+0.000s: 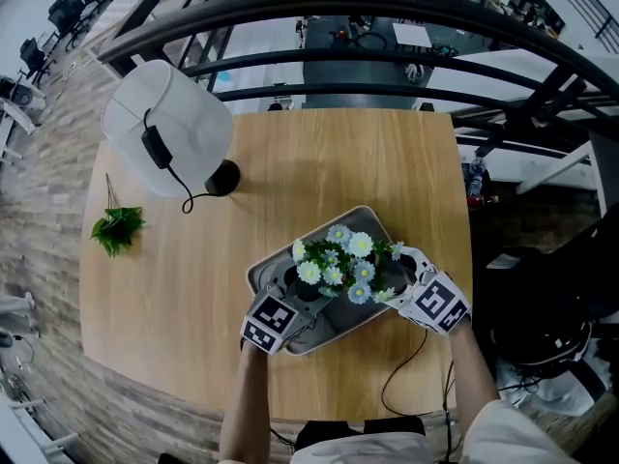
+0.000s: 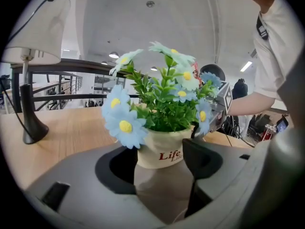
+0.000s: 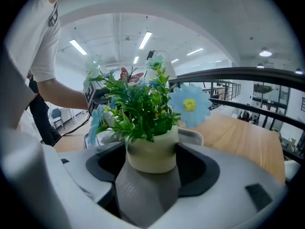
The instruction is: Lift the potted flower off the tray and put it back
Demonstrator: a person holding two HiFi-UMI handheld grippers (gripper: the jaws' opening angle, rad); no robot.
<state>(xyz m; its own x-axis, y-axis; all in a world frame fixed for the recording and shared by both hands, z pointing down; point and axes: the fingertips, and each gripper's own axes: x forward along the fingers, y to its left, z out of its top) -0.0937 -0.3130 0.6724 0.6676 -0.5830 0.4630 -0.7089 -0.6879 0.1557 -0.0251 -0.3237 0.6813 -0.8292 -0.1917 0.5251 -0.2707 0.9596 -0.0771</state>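
Left gripper grips potted flower | right gripper flanks it | over tray

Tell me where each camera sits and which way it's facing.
Head view: on the person's head, steeply down at table, tray, potted flower; left gripper, right gripper, forearms show.
Left gripper view: rides the left gripper, facing the potted flower between its own jaws.
Right gripper view: same on the right gripper, opposite side.
Shared: both gripper views catch the potted flower and the other gripper beyond.

The cream pot bore the red word "Life"; a second line beneath was cut off. No other print was legible.
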